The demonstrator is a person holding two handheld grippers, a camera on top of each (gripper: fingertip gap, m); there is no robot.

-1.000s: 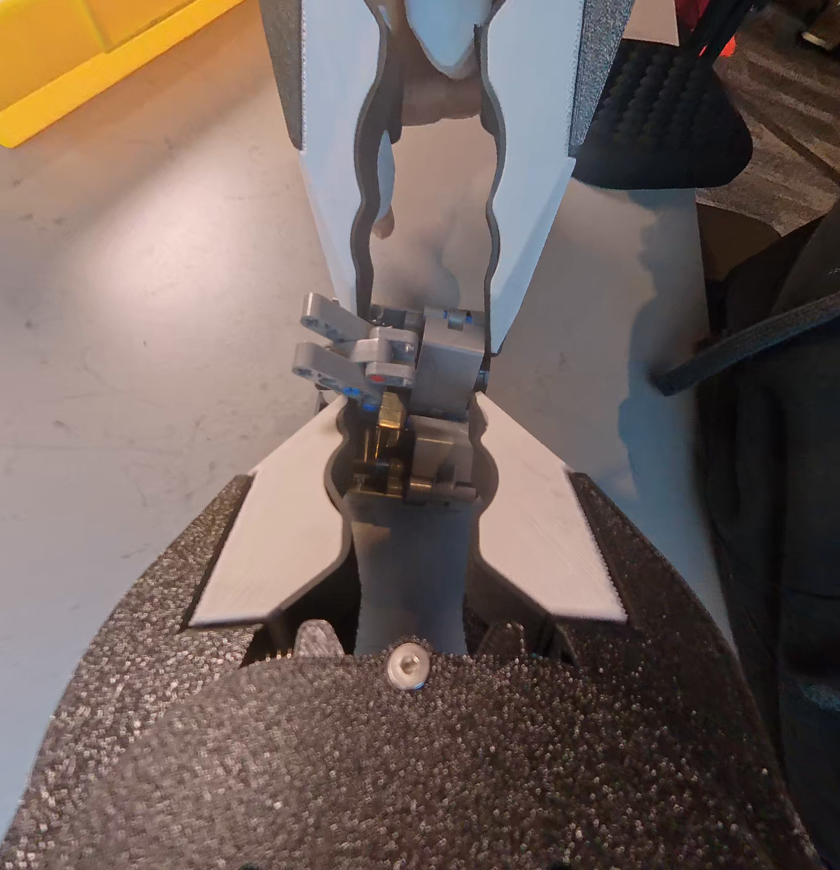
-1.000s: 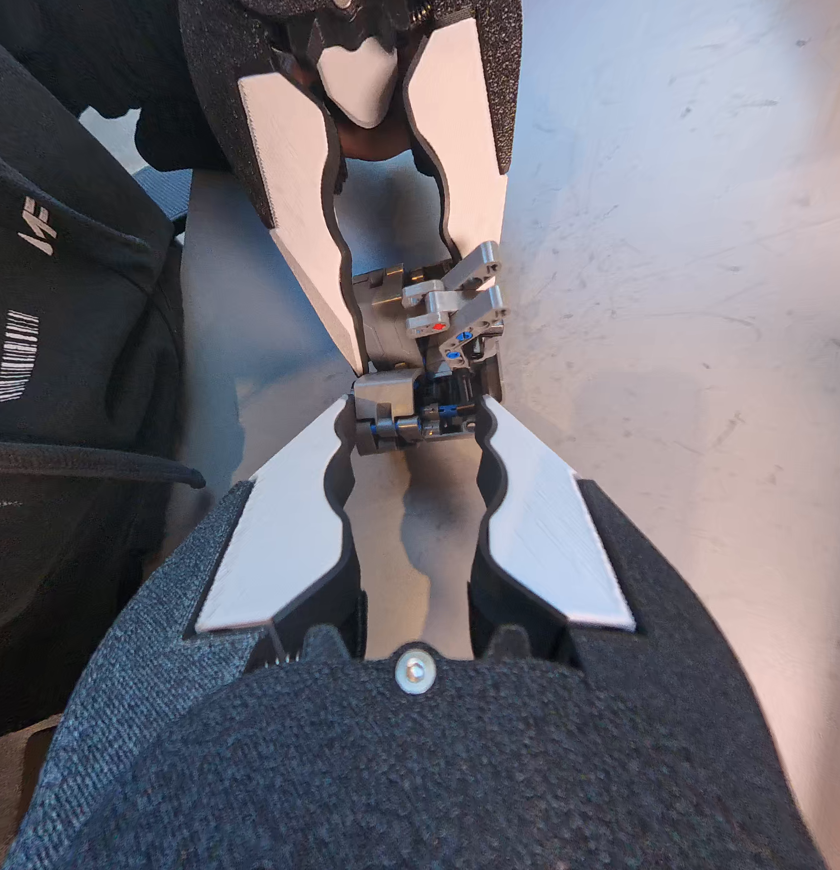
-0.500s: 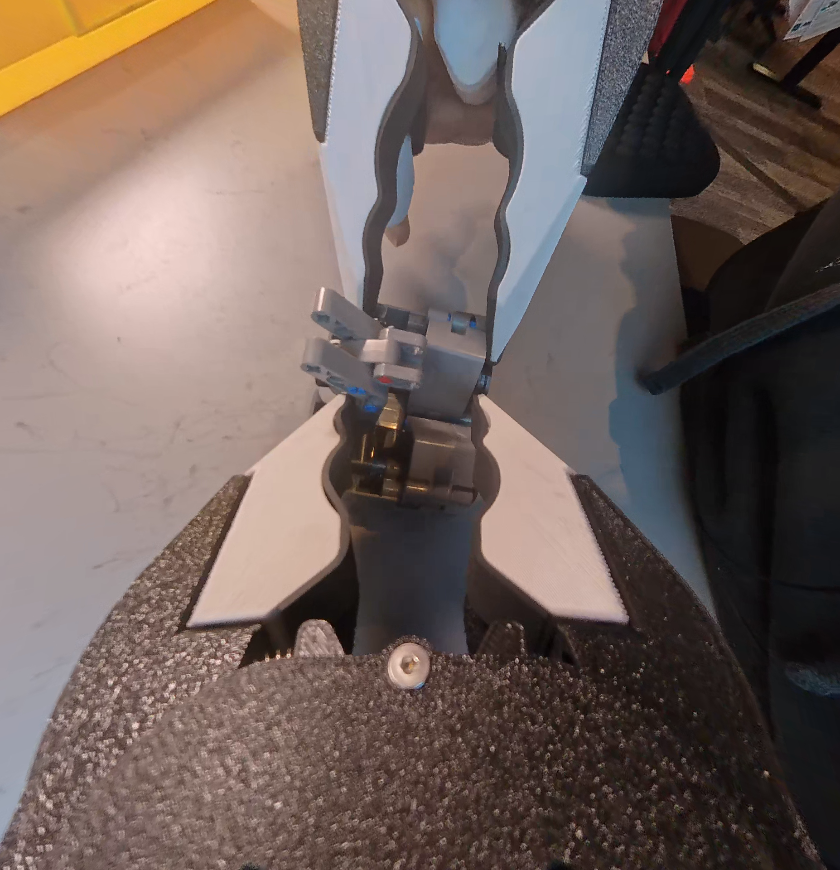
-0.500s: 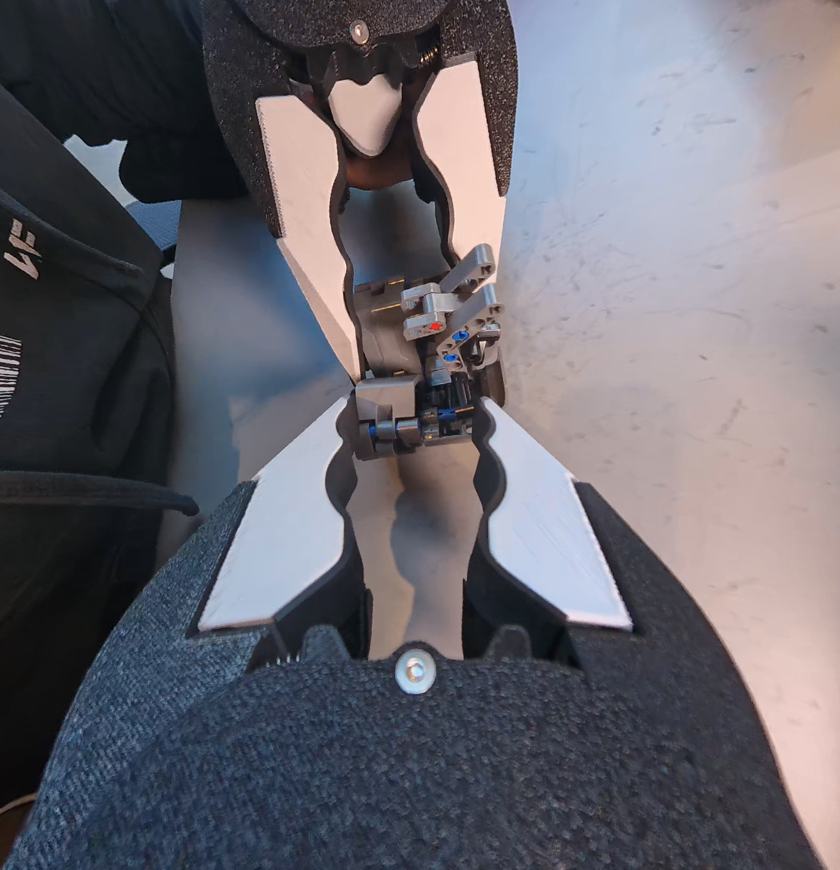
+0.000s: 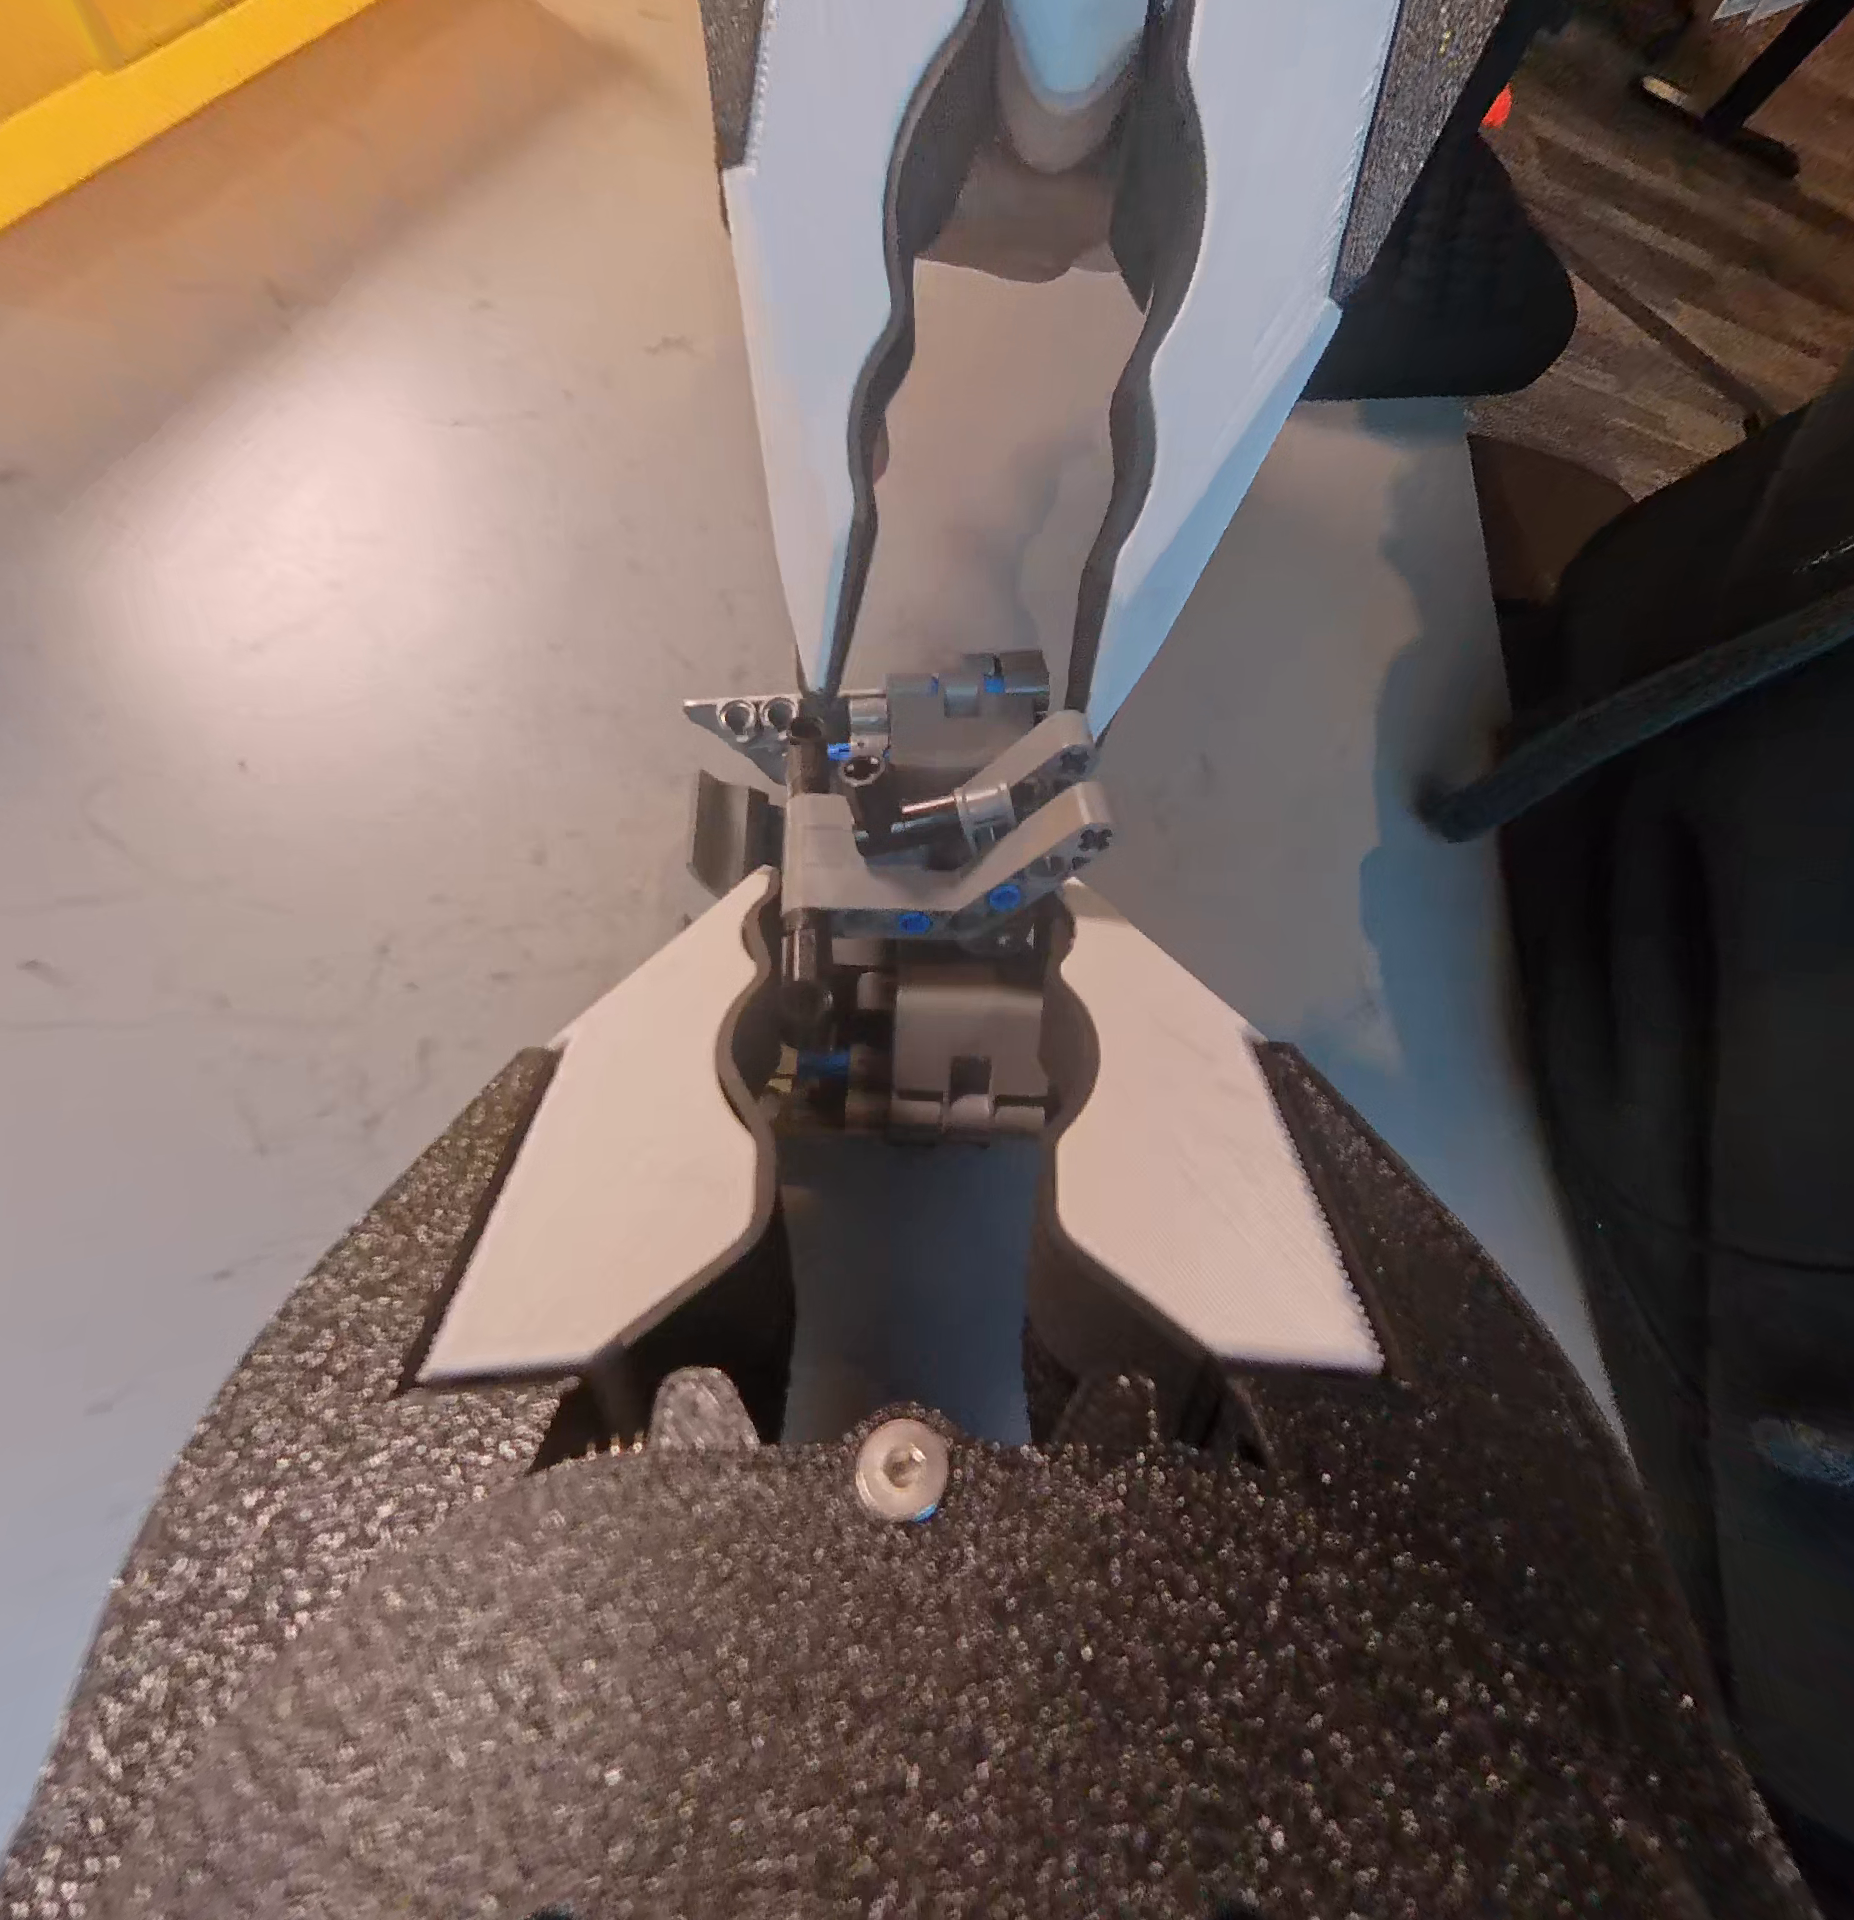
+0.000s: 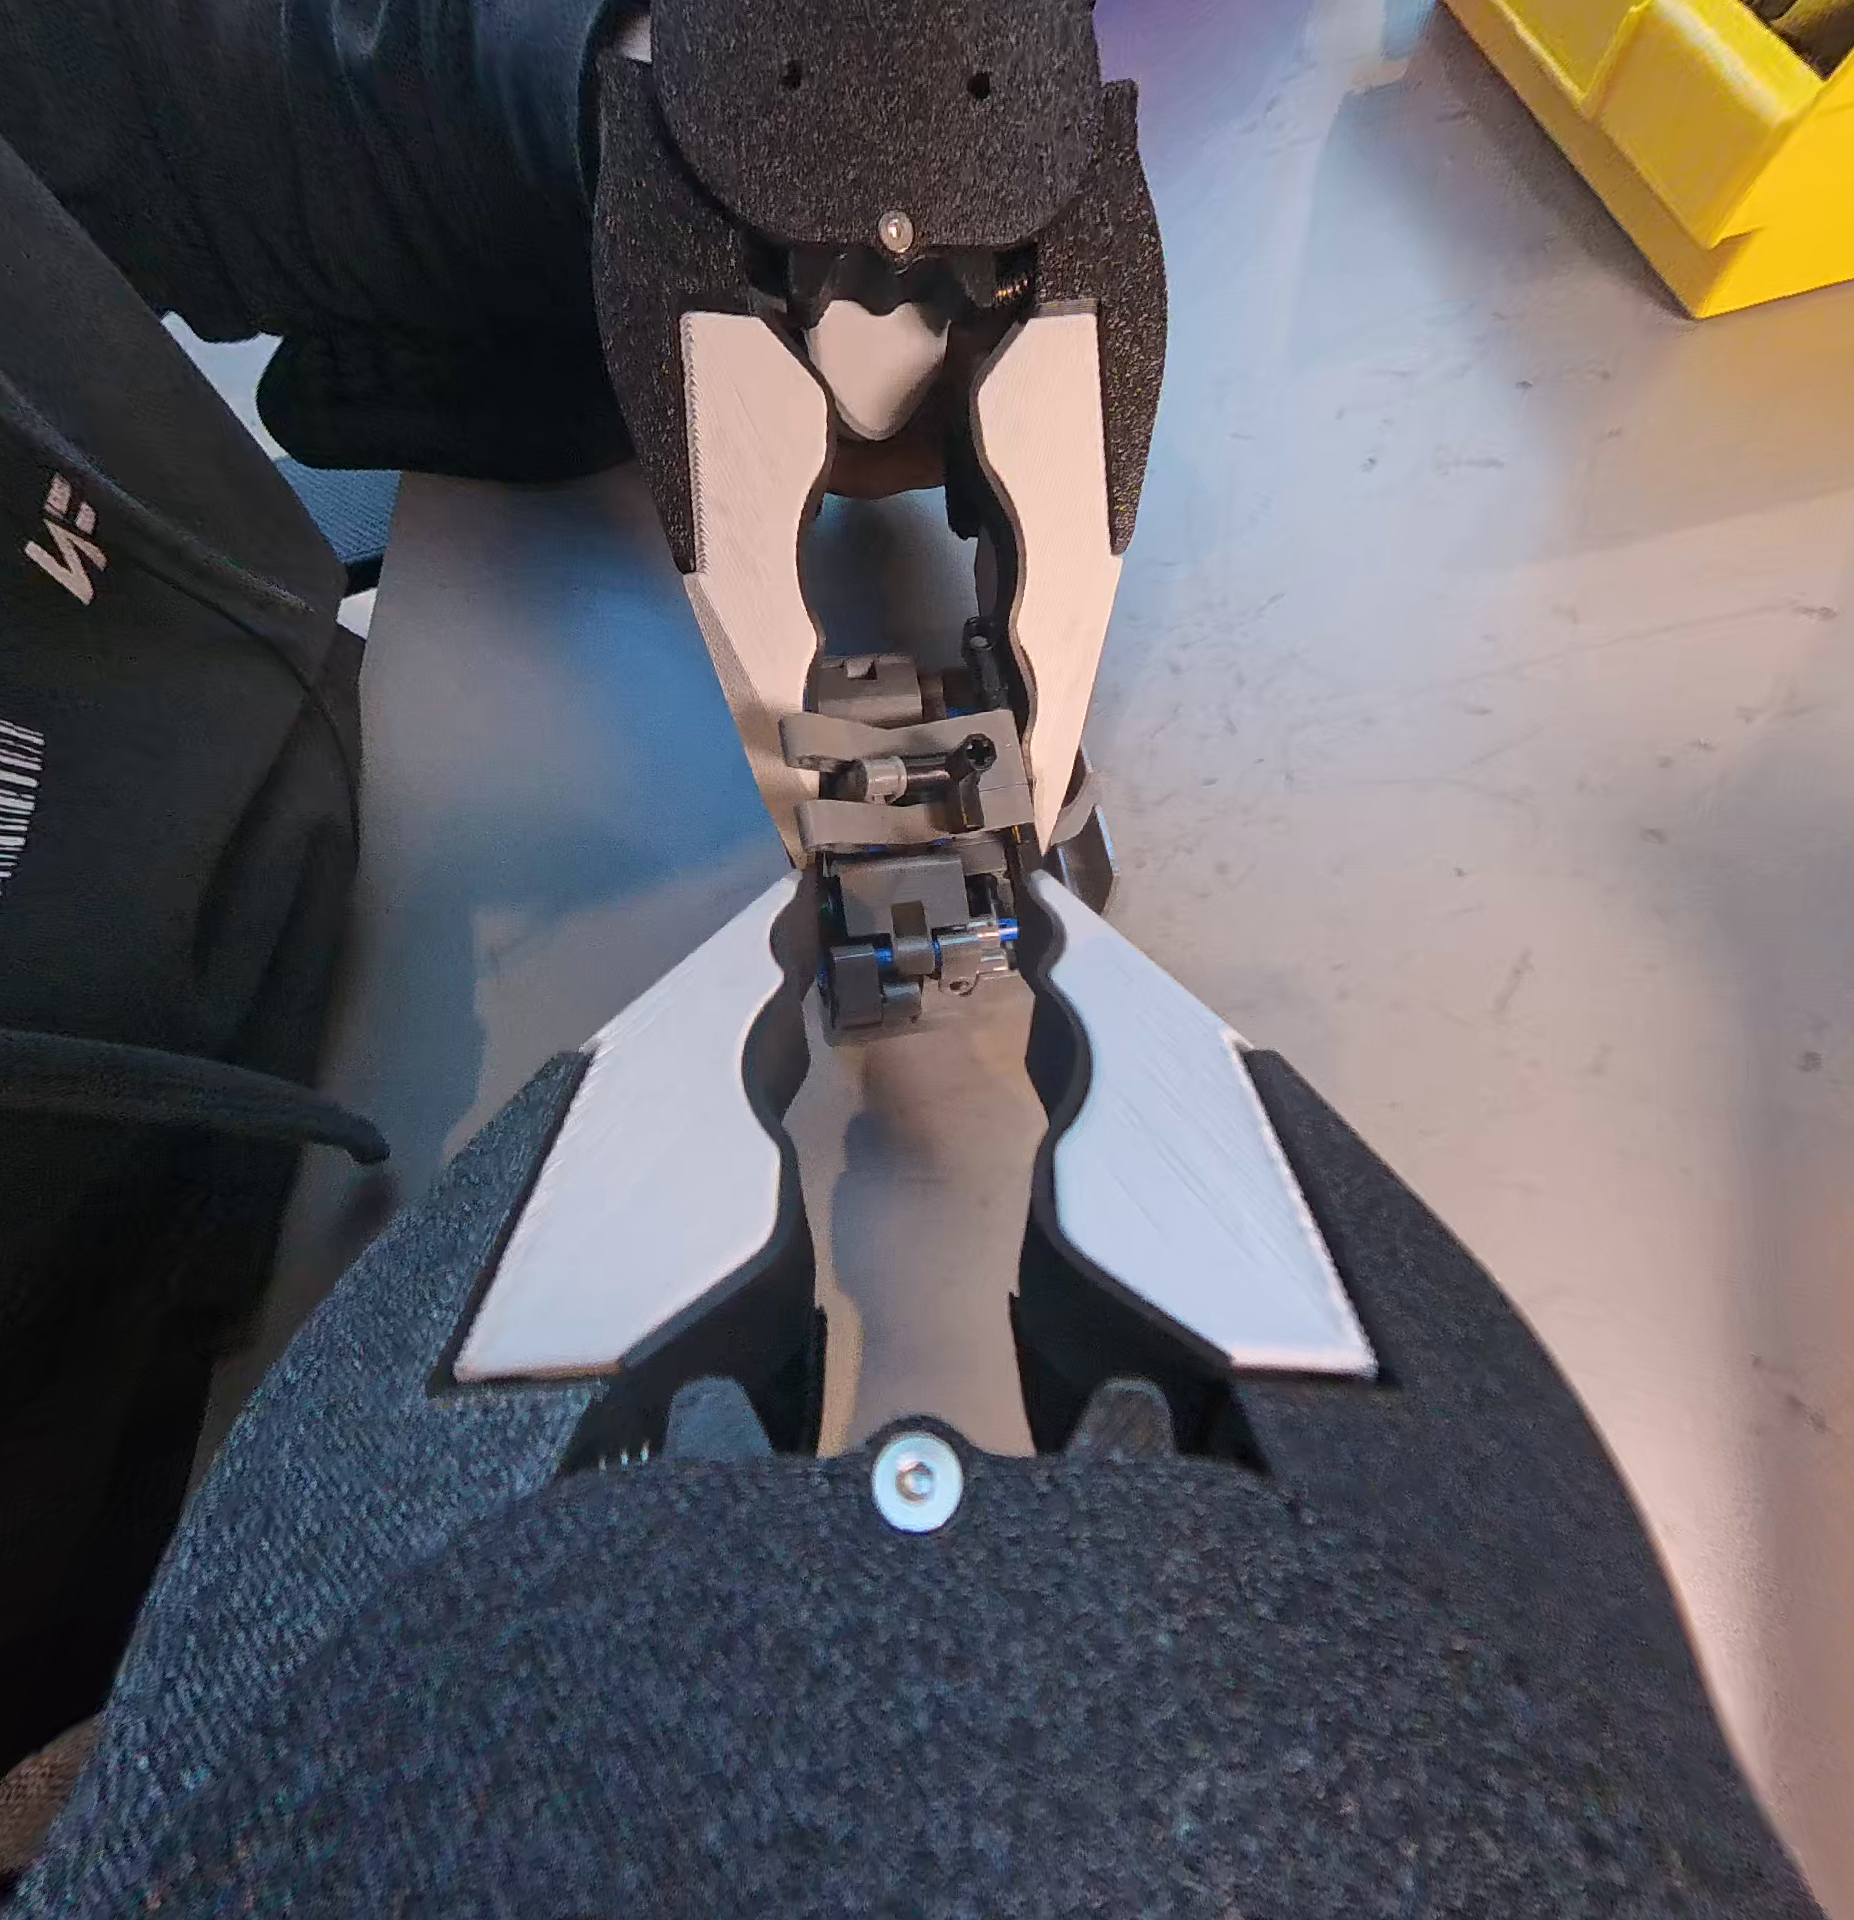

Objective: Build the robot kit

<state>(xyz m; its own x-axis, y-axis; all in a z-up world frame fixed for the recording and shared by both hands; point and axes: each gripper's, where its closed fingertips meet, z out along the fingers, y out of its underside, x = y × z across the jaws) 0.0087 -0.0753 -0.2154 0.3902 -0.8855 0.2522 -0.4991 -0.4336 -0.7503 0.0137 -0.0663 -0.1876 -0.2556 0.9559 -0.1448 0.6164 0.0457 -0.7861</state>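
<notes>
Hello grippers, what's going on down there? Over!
Left gripper shut on grey brick model. Right gripper shut on its other end. Model held above the table. Nothing between them. Over.

a small grey brick-built assembly (image 5: 918,904) of pinned beams, black axles and blue pins sits mid-frame, raised over the pale table (image 5: 279,623). the left gripper (image 5: 907,925) clamps its near end, the right gripper (image 6: 912,904) its far end, tips almost meeting.
</notes>
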